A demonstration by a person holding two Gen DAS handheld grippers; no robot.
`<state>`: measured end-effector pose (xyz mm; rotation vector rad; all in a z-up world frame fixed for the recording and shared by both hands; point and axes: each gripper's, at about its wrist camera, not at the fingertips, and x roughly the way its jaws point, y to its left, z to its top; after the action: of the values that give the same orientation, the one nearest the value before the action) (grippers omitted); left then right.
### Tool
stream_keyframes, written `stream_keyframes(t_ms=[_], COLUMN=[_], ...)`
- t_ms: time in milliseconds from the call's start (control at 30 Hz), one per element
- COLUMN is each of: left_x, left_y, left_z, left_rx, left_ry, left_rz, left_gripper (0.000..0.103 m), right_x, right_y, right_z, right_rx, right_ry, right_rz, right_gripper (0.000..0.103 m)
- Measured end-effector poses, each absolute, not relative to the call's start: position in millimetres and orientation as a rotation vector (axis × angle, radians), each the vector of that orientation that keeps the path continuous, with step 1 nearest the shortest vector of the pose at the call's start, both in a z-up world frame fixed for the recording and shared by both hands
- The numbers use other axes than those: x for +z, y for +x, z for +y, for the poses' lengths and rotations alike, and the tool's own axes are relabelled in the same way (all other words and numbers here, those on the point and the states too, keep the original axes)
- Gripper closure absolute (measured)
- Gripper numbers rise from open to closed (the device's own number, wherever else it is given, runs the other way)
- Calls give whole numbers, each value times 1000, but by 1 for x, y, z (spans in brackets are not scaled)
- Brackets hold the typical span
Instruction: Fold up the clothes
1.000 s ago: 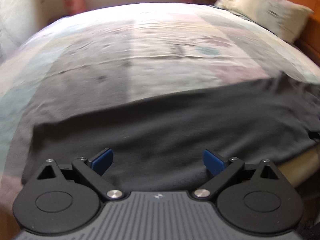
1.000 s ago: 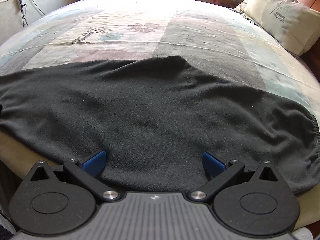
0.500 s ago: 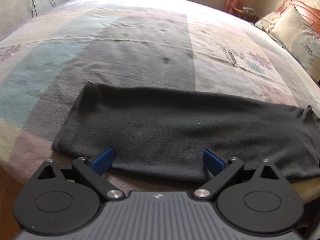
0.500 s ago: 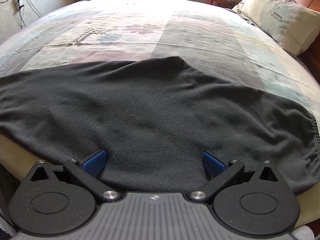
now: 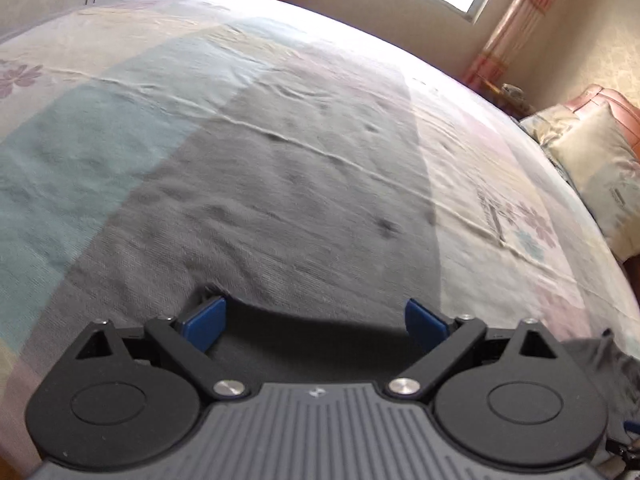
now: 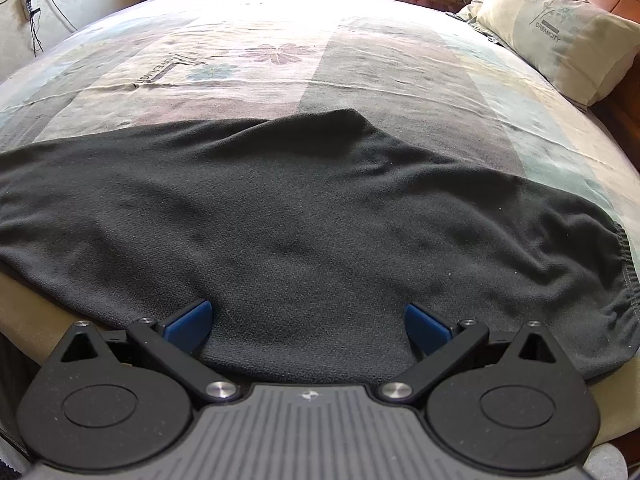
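1. Black garment (image 6: 304, 232) lies spread flat along the near edge of the bed (image 6: 280, 72), elastic hem toward the right. No fold visible yet.
2. Right tool (image 6: 308, 322): released, jaws wide, poised over the garment's near edge, gripping nothing.
3. Left tool (image 5: 316, 320): also released and empty. Only the garment's far edge (image 5: 320, 340) shows between its blue pads (image 5: 204, 320); mostly bedsheet ahead. View is motion-blurred.
4. Judgement: step in hand is taking hold of the cloth for the first fold. Each tool should probably pinch a single near edge or corner, lift both evenly, and lay the cloth over without dragging the sheet.
5. Risk: fleece-like fabric may bunch; catching the bedsheet with it is likely.
6. Containers: none seen. Pillow (image 6: 560, 28) rests at the bed's far right.
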<state>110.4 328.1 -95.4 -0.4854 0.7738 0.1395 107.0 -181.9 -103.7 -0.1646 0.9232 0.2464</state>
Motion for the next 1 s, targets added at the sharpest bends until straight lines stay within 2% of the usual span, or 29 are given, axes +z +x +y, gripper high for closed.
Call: stream_keyframes(t_ms=[233, 533, 767, 1000], left_x=[-68, -91, -80, -93], left_y=[90, 48, 33, 35], left_z=[296, 269, 278, 289], left_rx=[75, 1, 18, 163], left_ry=[-382, -450, -538, -514], left_rz=[768, 866, 802, 849], left_gripper=[8, 8, 7, 8], right_x=[-104, -105, -105, -104], right_y=[107, 106, 106, 106], right_z=[-182, -184, -183, -183], right_rx=[247, 251, 248, 245], right_ry=[-163, -163, -164, -167], right_rz=[922, 912, 908, 913], right_gripper=[0, 0, 0, 0])
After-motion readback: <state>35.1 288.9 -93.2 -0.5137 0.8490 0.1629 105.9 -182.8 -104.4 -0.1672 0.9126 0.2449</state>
